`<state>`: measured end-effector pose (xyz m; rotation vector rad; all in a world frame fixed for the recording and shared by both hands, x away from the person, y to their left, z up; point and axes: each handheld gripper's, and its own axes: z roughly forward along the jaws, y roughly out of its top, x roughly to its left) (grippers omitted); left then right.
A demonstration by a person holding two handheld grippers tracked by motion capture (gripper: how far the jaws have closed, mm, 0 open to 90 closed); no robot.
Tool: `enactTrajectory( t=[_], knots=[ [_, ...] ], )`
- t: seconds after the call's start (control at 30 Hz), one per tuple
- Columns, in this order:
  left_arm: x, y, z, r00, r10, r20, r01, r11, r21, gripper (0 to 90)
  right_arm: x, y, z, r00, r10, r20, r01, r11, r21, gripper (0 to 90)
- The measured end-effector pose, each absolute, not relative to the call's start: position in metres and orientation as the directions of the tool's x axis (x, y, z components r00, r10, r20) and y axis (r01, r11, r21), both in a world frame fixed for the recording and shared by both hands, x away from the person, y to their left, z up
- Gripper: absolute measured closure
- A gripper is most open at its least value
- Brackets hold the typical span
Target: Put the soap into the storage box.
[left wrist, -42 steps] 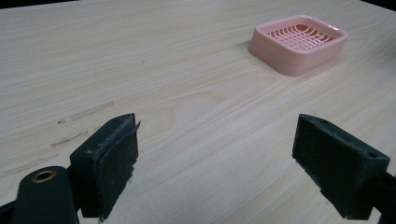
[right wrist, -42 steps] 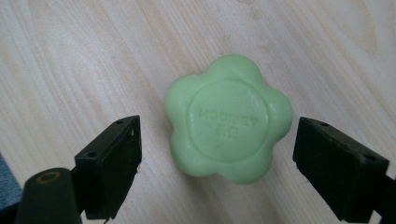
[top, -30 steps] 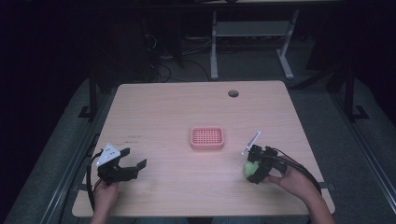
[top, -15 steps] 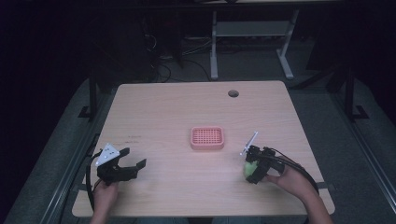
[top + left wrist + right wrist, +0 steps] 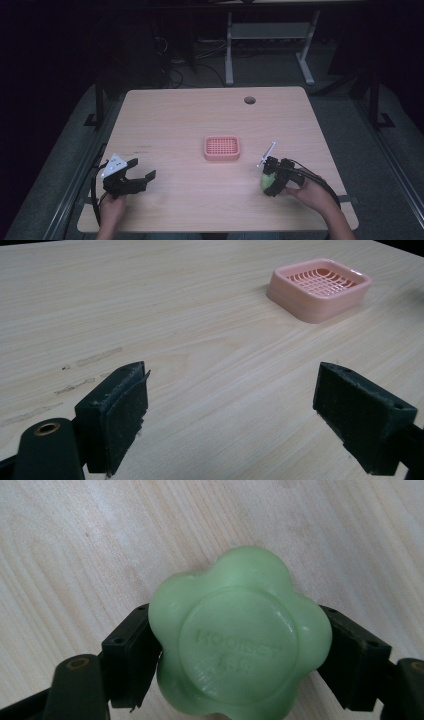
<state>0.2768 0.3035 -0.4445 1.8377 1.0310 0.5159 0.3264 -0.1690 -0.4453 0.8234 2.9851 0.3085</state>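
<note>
Pale green soap [image 5: 239,635], flower-shaped with five rounded lobes and a raised round disc in the middle bearing faint embossed lettering too blurred to read. Smooth, slightly glossy, fine ridges near the disc's lower edge. Clamped between the black fingers [image 5: 131,660] of the right gripper [image 5: 274,181], one pad pressed against each side, seen just above the light wood tabletop [image 5: 190,115]. In the high view, a small green lump [image 5: 268,181] at the front right of the tabletop, held by the person's right hand [image 5: 311,192], near the pink soap dish [image 5: 222,147] but apart from it. Pink dish rectangular with rounded corners and a slatted grid inside [image 5: 320,287], at mid-tabletop. Left gripper [image 5: 141,175] at the front left, fingers [image 5: 116,415] wide apart with bare wood between them, well apart from the dish.
</note>
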Motion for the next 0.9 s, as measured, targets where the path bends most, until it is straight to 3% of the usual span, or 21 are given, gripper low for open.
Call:
enactTrajectory(
  t=[0.9],
  knots=[
    [0.2765, 0.3023, -0.4445, 0.561, 0.823, -0.087, 0.430, -0.200, 0.880, 14.1, 0.3218, -0.1721, -0.4393, -0.875, 0.484, 0.000, 0.472, 0.853, 0.221, 26.4]
  ],
)
